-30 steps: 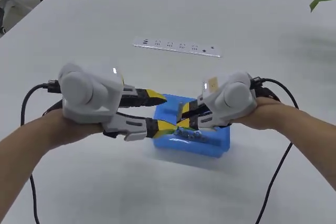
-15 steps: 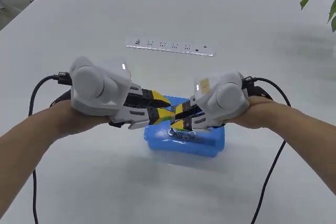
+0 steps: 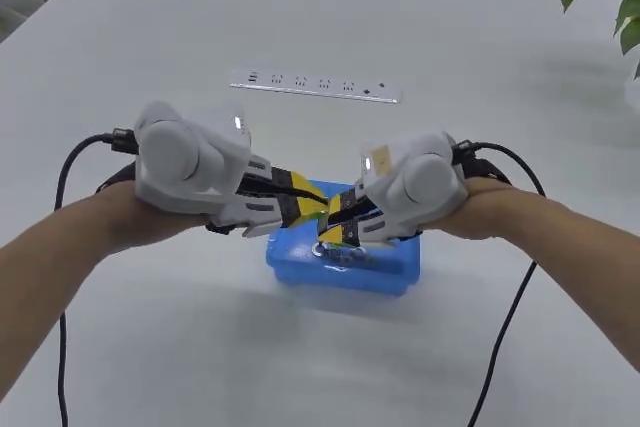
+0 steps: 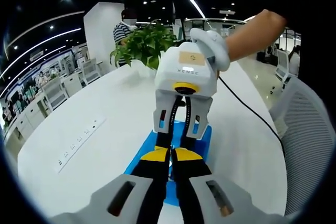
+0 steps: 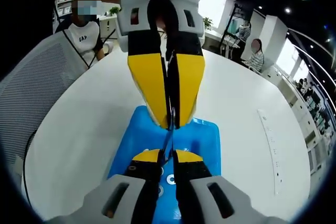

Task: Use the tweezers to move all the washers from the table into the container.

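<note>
1. We've got a white table (image 3: 480,67), a blue container (image 3: 340,277) and a power strip (image 3: 315,85) at 12 o'clock.
2. Tweezers (image 5: 168,140) run 12-to-6 in the right gripper view, above the container; a washer (image 5: 170,179) lies inside at 6.
3. Right gripper (image 5: 168,157) pinches them; left gripper (image 4: 171,156), opposite at 12, looks clamped on their far end.
4. We reckon both hands are equally near, tip to tip.

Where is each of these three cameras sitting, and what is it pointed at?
Head view: on the headset, looking down at the blue plastic container on the white table; both forearms show.
Left gripper view: on the left tongs, facing the right tongs; its jaws show.
Right gripper view: opposite way; thin metal tweezers between its jaws.
All share the container.
</note>
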The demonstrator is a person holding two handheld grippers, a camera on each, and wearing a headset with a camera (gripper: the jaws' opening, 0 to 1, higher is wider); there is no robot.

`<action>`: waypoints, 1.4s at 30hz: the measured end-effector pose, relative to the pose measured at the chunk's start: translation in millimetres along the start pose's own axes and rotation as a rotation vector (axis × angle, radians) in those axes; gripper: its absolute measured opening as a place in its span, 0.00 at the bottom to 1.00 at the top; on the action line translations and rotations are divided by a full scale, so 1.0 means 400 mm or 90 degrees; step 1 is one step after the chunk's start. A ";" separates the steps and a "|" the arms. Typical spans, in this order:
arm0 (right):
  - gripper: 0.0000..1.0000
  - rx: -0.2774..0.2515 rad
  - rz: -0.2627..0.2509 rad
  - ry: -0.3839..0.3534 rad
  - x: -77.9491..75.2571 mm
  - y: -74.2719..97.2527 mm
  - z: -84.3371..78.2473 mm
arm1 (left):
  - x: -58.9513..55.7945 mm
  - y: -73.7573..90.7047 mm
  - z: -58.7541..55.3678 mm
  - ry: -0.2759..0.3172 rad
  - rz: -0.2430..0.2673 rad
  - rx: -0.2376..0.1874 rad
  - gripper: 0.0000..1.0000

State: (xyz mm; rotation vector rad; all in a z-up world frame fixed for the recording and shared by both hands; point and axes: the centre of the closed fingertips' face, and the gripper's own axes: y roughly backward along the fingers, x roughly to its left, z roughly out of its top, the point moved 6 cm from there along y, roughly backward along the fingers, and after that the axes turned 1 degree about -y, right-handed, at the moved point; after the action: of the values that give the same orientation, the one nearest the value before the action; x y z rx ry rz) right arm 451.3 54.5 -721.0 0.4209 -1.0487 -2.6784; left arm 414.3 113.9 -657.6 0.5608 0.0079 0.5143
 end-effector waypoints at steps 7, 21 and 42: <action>0.10 -0.001 -0.001 0.000 0.001 -0.002 0.001 | 0.000 -0.003 -0.001 -0.013 -0.008 0.004 0.06; 0.14 0.007 -0.006 -0.003 0.007 0.003 -0.001 | 0.000 0.000 0.006 -0.020 -0.008 -0.001 0.05; 0.12 -0.024 -0.027 -0.017 0.022 0.054 0.036 | -0.011 0.034 0.056 -0.043 -0.027 -0.018 0.05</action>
State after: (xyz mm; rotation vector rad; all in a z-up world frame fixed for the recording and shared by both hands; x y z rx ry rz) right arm 440.4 45.1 -697.7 0.4060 -1.0051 -2.7447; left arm 407.5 110.3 -632.1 0.5492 -0.0509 0.4537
